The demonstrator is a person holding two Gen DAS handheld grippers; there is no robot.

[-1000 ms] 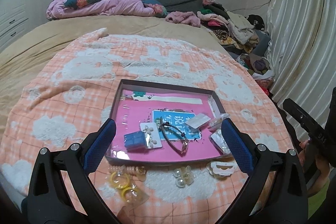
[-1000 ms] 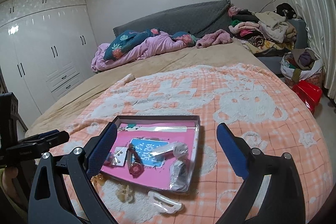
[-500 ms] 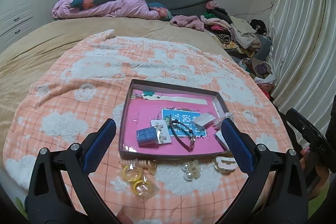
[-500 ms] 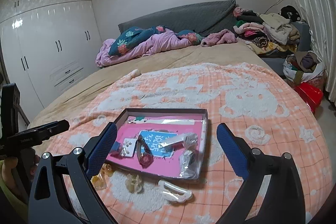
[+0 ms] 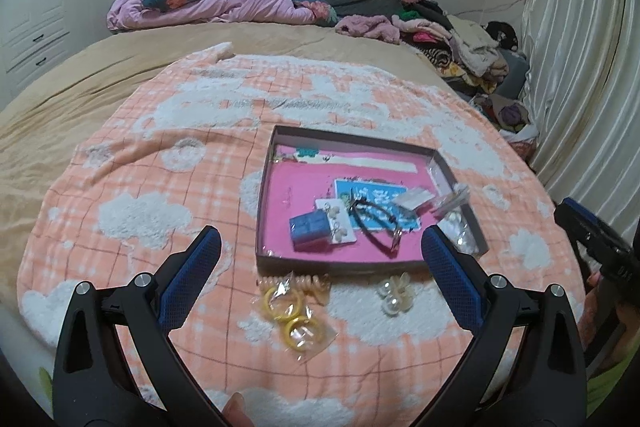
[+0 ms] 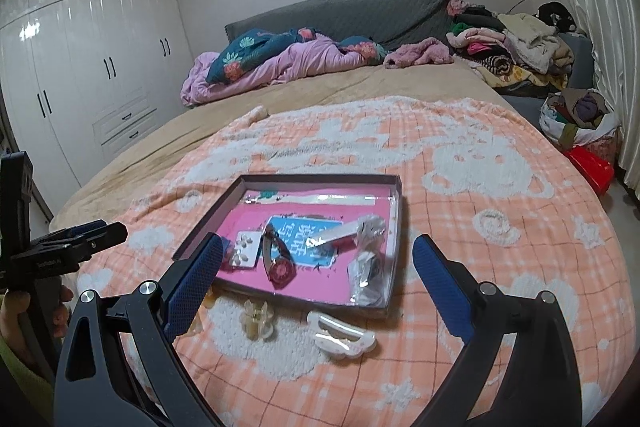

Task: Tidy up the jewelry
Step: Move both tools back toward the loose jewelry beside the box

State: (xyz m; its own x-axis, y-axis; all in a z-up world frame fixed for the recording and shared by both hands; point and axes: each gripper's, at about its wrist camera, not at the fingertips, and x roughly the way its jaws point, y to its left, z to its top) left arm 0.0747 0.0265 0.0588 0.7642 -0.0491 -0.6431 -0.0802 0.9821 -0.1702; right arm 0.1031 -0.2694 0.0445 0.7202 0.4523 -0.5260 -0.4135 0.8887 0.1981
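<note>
Between the left tool's fingers: the left tool (image 5: 320, 267) is spread wide and holds nothing; a bag of two yellow rings (image 5: 294, 311) lies just ahead of it on the blanket (image 5: 152, 187).
Right tool: the right tool (image 6: 316, 281) is also spread wide and empty, with a white hair clip (image 6: 341, 335) and a pale claw clip (image 6: 256, 319) just ahead of its fingers.
Change: over the last second both tools have drawn back from the tray (image 5: 264, 195), which now sits farther ahead; nothing was picked up.
Meaning: I judge the sorting has barely begun, and the loose pieces still wait outside the tray.
Beyond the tools, in the tray: one blue box (image 5: 309, 230), one earring card (image 5: 337, 223), one dark bracelet (image 5: 374, 223), and a few clear packets (image 6: 368, 267) along the side toward the right tool.
Loose on the blanket: one coiled hair tie (image 5: 308, 282), one pearl clip (image 5: 394, 297), counted from the left view.
</note>
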